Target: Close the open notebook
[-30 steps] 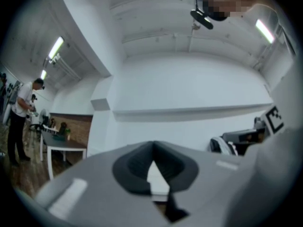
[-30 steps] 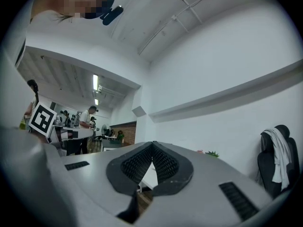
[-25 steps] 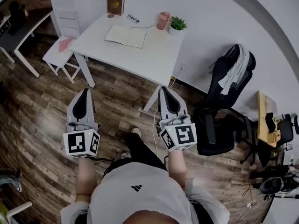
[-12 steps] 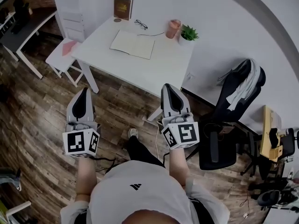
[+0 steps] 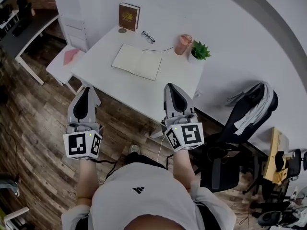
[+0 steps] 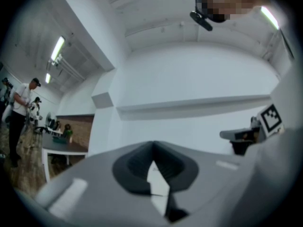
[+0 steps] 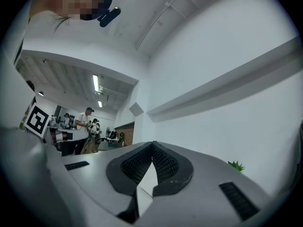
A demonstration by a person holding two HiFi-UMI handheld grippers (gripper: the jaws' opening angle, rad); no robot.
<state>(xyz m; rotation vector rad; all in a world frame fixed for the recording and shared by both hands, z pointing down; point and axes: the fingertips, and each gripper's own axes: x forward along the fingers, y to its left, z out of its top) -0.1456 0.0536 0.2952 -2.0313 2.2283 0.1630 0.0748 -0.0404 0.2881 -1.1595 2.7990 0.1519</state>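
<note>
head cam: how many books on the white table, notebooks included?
2. An open notebook lies flat mid-table; a closed brown book stands upright at the back, beside the glasses. None appear hidden.

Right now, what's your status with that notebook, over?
Left tool, right tool: both shut, empty. Notebook open, flat on table, untouched. Nothing in the way.

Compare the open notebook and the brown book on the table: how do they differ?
The notebook lies flat and open with pale pages up, while the brown book stands closed, its dark cover showing. The notebook sits near the middle of the tabletop, and the brown book is at the far edge by the wall. Both rest on the white table.
</note>
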